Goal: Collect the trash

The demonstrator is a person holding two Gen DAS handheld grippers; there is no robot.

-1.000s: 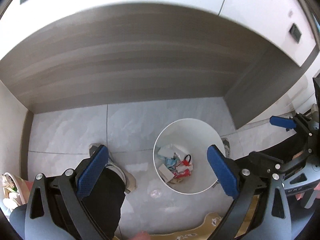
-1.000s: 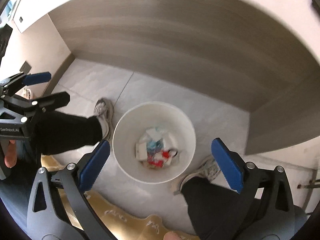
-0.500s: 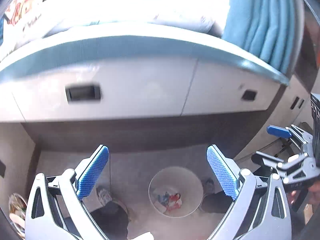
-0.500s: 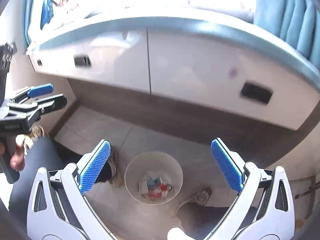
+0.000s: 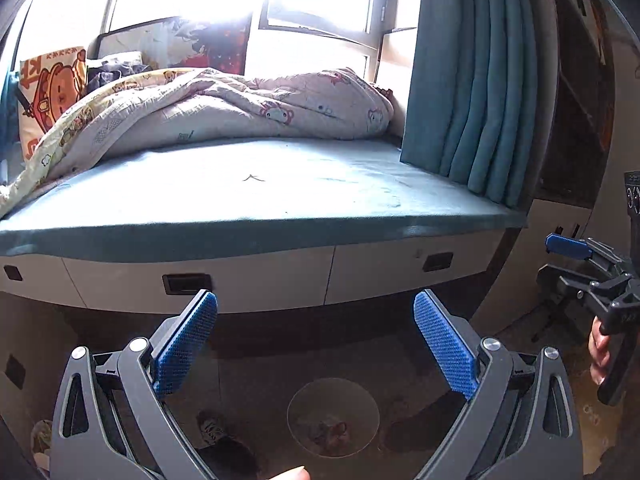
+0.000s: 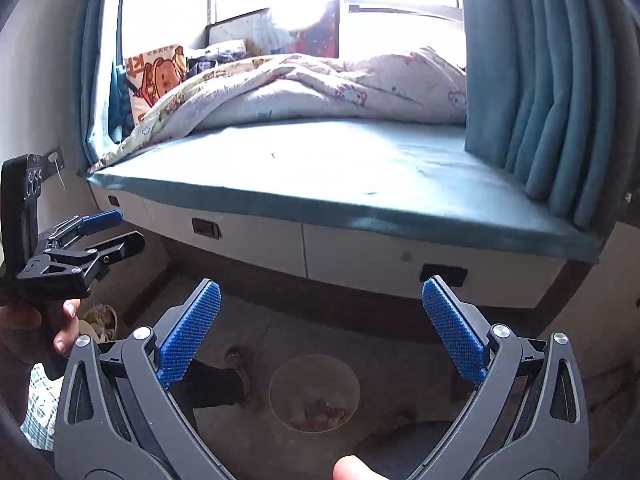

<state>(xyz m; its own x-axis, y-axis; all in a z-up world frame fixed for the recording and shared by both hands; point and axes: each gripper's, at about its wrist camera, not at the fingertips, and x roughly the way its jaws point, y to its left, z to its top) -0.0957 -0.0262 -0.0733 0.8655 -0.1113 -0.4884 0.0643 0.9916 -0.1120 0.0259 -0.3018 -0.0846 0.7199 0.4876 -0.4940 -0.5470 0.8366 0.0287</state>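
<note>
A round white bin stands on the dim floor far below, with crumpled trash at its bottom; the right wrist view shows the same bin and trash. My left gripper is open and empty, held high above the bin and pointed at the bed front. My right gripper is open and empty too. Each gripper shows in the other's view: the right gripper at the right edge, the left gripper at the left edge, each held by a hand.
A bed with a teal mattress and a bunched quilt fills the upper view, white drawers beneath. A teal curtain hangs right. The person's shoes stand beside the bin. A cartoon pillow leans at the back.
Both grippers rose and tilted up from looking straight down into the bin to facing the bed. The bin shrank to the bottom of each view. Both stayed open.
</note>
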